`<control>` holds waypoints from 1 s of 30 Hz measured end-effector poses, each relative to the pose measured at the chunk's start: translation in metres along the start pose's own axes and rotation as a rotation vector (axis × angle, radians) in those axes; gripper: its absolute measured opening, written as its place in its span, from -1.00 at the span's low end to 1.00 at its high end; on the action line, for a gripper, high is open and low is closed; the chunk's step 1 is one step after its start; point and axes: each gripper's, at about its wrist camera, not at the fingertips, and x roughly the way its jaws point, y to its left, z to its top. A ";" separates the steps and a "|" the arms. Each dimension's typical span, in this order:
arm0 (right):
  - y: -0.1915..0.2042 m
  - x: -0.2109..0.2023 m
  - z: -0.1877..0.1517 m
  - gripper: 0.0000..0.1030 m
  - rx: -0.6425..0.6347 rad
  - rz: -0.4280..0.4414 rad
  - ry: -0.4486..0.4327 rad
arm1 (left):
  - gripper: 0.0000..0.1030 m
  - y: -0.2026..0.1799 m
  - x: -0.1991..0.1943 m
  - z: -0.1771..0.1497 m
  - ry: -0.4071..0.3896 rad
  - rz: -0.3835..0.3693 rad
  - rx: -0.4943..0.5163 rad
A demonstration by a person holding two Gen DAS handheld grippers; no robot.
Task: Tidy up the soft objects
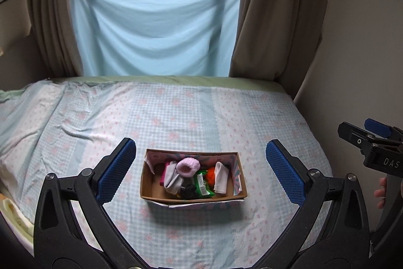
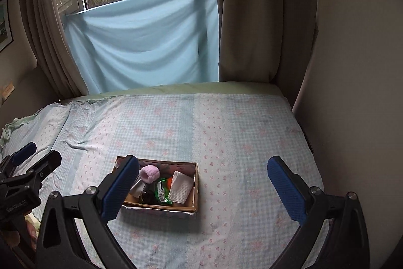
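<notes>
Left gripper (image 1: 200, 169): your jaws are spread wide and hold nothing; they hover above the bed.
Right gripper (image 2: 203, 182): your jaws are likewise wide apart and empty.
Box (image 1: 151, 183): cardboard, on the checked bedsheet (image 1: 176, 112), at 6 o'clock in your left view, between the blue pads.
Contents: pink knitted roll (image 1: 187, 166), white folded cloth (image 1: 221, 177), green packet (image 1: 202, 185), grey sock (image 1: 172, 179), all heaped inside the box.
Right view: box at 7 o'clock, partly behind your left pad.
</notes>
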 end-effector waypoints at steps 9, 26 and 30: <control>-0.009 -0.017 -0.017 0.97 -0.009 -0.014 -0.047 | 0.99 -0.017 -0.017 -0.007 -0.049 0.026 0.016; -0.015 -0.025 -0.017 0.97 -0.010 -0.032 -0.076 | 0.99 -0.027 -0.018 -0.011 -0.057 0.044 0.043; -0.013 -0.024 -0.016 0.97 -0.017 -0.034 -0.077 | 0.99 -0.025 -0.017 -0.010 -0.063 0.050 0.036</control>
